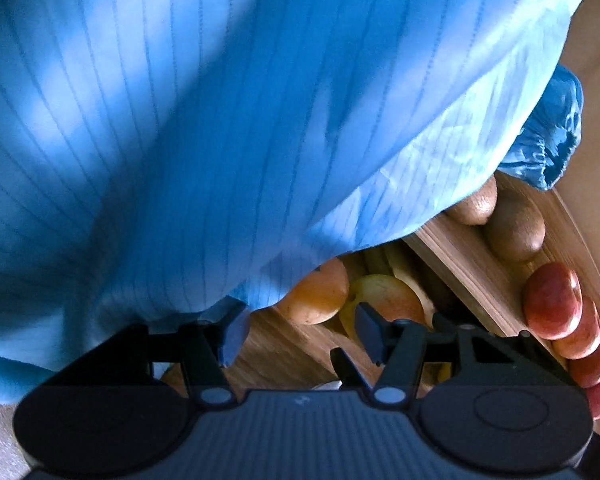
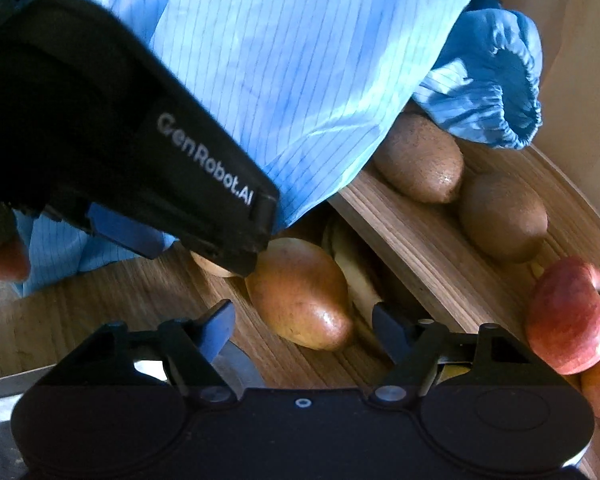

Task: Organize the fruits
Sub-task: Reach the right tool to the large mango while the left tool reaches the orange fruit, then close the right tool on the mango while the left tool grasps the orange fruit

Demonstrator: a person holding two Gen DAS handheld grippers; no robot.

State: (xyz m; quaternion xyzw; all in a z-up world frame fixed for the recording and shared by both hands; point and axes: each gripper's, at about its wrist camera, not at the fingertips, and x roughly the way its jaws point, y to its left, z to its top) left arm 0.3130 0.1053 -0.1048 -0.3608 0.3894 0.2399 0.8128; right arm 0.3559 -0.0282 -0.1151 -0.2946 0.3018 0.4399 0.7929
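Item 1, right gripper (image 2: 302, 322): we log both blue-padded fingers (image 2: 220, 326) spread wide with nothing between them, poised over a wooden tray (image 2: 420, 248). Just past the tips, toward 12 o'clock, lies an orange-red mango (image 2: 300, 292); we cannot tell whether the pads touch it. Pale banana-like pieces (image 2: 352, 268) lie just beside the mango at its 3 o'clock, in the same compartment.

Item 2, tray divider (image 2: 400, 232): a wooden wall runs from 11 o'clock to 4 o'clock. Beyond it we list two brown kiwis (image 2: 420, 158) and (image 2: 502, 216), near each other, and a red apple (image 2: 570, 316) at 3 o'clock with another fruit partly showing below it.

Item 3, left gripper (image 2: 204, 184): in the right wrist view its black body enters from 10 o'clock, its tip just above the mango. In its own view its fingers (image 1: 296, 332) stand wide apart and hold nothing. Ahead of them we note the mango (image 1: 320, 296), a yellowish fruit (image 1: 384, 296) touching it at 3 o'clock, and a row of red apples (image 1: 552, 300) along the tray rim at 3 o'clock.

Item 4, a person's blue striped garment (image 1: 200, 140) fills the upper field from 9 to 1 o'clock, draping over part of the tray; a gathered blue cuff (image 2: 500, 100) shows at 1 o'clock.
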